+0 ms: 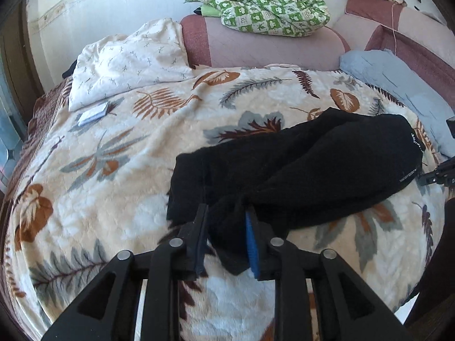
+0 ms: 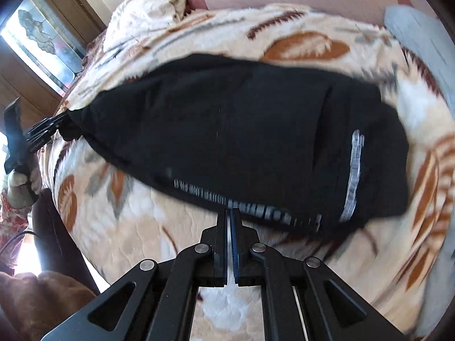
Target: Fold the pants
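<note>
Black fleecy pants (image 1: pixel 298 170) lie bunched at centre frame on a plush leaf-print blanket (image 1: pixel 113 199). White lettering along the waistband is too blurred to read. The left gripper (image 1: pixel 227 216) clamps a bunched fold of cloth; the right gripper (image 2: pixel 230 213) pinches the waistband edge.

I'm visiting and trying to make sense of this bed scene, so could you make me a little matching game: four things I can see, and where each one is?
Things:
1. black pants
2. green patterned quilt
3. small white box
4. light blue pillow

Places:
A. on top of the pink headboard
B. at the right edge of the bed, against the headboard
C. on the leaf-print blanket, beside the white pillow
D. spread across the blanket, one end between the left gripper fingers

Pairs: 1-D, 2-A, 3-C, 4-B
</note>
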